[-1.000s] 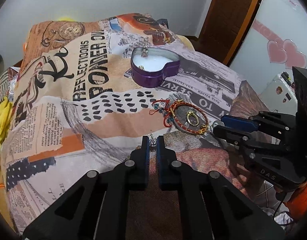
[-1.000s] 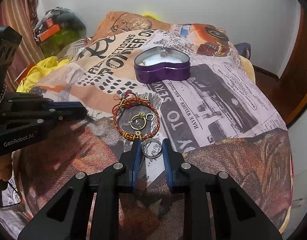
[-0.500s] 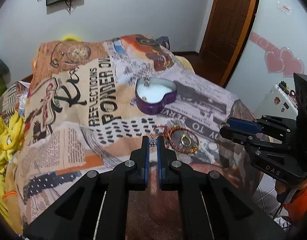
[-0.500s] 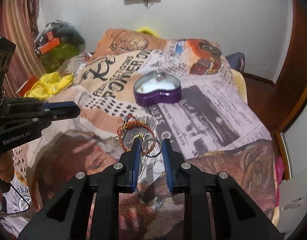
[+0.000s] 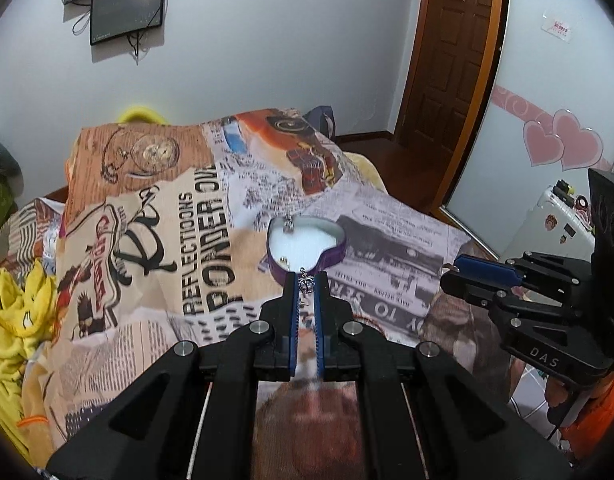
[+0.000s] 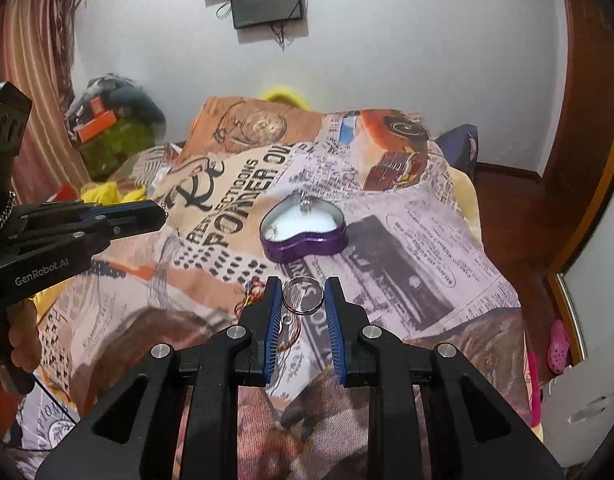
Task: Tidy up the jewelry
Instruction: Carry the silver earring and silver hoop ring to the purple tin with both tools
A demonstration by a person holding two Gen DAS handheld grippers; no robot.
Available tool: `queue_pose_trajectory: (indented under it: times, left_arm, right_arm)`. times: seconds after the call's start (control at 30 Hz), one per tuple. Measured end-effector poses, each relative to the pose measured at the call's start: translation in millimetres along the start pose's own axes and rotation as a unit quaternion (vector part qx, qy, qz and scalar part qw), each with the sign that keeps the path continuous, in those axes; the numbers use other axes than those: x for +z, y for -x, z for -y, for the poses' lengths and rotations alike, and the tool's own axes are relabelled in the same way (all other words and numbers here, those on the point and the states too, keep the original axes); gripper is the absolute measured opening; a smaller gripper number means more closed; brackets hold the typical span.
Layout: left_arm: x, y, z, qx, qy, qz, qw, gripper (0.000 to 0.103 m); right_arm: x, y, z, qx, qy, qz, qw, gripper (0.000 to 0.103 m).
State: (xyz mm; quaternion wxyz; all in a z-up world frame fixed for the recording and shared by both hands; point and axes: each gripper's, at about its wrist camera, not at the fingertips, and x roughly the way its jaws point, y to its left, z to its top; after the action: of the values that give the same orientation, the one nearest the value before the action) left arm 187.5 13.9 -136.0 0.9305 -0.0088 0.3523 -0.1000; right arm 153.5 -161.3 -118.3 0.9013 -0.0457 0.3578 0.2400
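A purple heart-shaped tin (image 5: 307,240) with a white lining lies open on the printed bedspread; small jewelry pieces rest inside it. It also shows in the right wrist view (image 6: 305,232). My left gripper (image 5: 306,286) is shut on a small silver crown pendant (image 5: 305,285) with a thin chain, held up in the air in front of the tin. My right gripper (image 6: 303,294) is shut on a silver ring (image 6: 303,294), raised above the bed. A red and gold corded bracelet (image 6: 255,298) lies on the bedspread below the right gripper, partly hidden.
The bedspread (image 5: 167,216) covers a bed that drops off at the right toward a wooden door (image 5: 455,60). Yellow cloth (image 5: 15,312) lies at the left. A wardrobe with pink hearts (image 5: 563,148) stands at the right. Clutter (image 6: 115,128) sits by the curtain.
Both grippers have risen well above the bed with their pieces, so the tin and bracelet look smaller and lower. The pendant chain hangs free of the bedspread.
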Motion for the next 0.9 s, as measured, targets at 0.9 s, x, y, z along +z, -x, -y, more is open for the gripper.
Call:
queue_pose_trajectory:
  times: [0.9]
  left_arm:
    - [47.4,-77.2,-16.4,-0.006,-0.004,-0.017,0.9998,0.005]
  right_arm:
    - [44.1,-42.4,37.9,-0.007,-0.039,0.023,0.999,0.02]
